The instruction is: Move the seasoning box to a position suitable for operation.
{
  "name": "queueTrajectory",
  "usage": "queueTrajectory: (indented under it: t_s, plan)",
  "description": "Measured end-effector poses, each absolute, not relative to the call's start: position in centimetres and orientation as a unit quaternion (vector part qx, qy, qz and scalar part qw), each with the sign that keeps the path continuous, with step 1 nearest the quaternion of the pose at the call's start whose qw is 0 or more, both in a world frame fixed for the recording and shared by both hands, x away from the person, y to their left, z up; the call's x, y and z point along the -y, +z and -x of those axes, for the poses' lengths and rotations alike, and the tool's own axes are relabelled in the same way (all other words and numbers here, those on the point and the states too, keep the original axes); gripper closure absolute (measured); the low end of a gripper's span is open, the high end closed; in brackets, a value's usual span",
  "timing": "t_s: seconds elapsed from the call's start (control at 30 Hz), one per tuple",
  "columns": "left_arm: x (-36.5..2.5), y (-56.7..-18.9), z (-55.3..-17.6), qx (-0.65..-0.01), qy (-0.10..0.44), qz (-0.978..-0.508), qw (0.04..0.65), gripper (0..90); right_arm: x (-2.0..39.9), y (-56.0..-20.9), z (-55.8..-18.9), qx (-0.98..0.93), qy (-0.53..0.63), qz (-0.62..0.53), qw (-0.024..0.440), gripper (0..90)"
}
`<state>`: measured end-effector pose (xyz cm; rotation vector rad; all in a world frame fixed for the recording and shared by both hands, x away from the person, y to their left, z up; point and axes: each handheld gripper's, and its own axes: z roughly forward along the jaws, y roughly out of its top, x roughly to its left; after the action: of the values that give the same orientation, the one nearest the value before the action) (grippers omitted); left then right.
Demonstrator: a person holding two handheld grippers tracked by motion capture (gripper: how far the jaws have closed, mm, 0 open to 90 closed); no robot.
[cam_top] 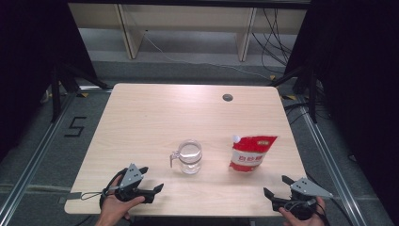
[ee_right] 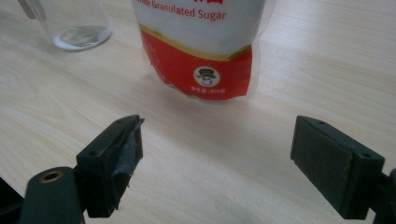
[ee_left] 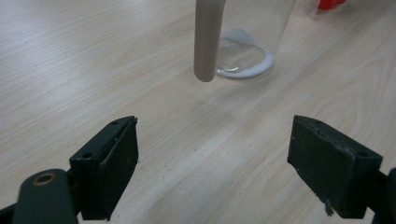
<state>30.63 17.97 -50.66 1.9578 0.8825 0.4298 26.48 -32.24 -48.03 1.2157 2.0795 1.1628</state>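
Two claws are sitting at the near edge of the bench [cam_top: 141, 113], both with jaws wide apart and nothing between them. The left claw [cam_top: 151, 181] is pointing toward the glass pitcher [cam_top: 188, 157], which is standing upright just ahead of it near the bench centre, handle [ee_left: 207, 37] turned toward that claw and hanging vertical in the left gripper view. The right claw [cam_top: 275, 186] is facing the sugar pouch [cam_top: 251, 153], which is standing upright ahead of it, long axis vertical, red band at the bottom. The pouch is sitting to the right of the pitcher, apart from it.

Left hand is nearer the pitcher, right hand nearer the pouch. Judging by that, each claw is lining up for a straight forward reach.

Count: one pitcher, one pouch, two claws.
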Motion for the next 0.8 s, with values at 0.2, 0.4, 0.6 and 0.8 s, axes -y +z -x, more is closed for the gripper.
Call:
queueTrajectory:
  t_s: [0.2,0.4,0.6,0.8]
  plan:
    - [-18.1,-50.6,-30.7,-0.357,0.177,-0.795,0.457,15.7,32.2,-47.9,-26.3,-0.751,0.422,-0.458,0.221,17.8]
    - [-18.0,-50.4,-30.9,-0.366,0.178,-0.787,0.464,15.7,32.2,-47.9,-26.3,-0.749,0.425,-0.455,0.225,18.2]
    - [-17.5,-50.2,-31.8,-0.367,0.181,-0.778,0.477,18.3,32.4,-47.9,-26.5,-0.747,0.434,-0.446,0.235,19.0]
    - [-16.1,-49.9,-32.9,-0.353,0.191,-0.776,0.486,28.0,32.4,-47.9,-26.5,-0.747,0.437,-0.445,0.232,19.4]
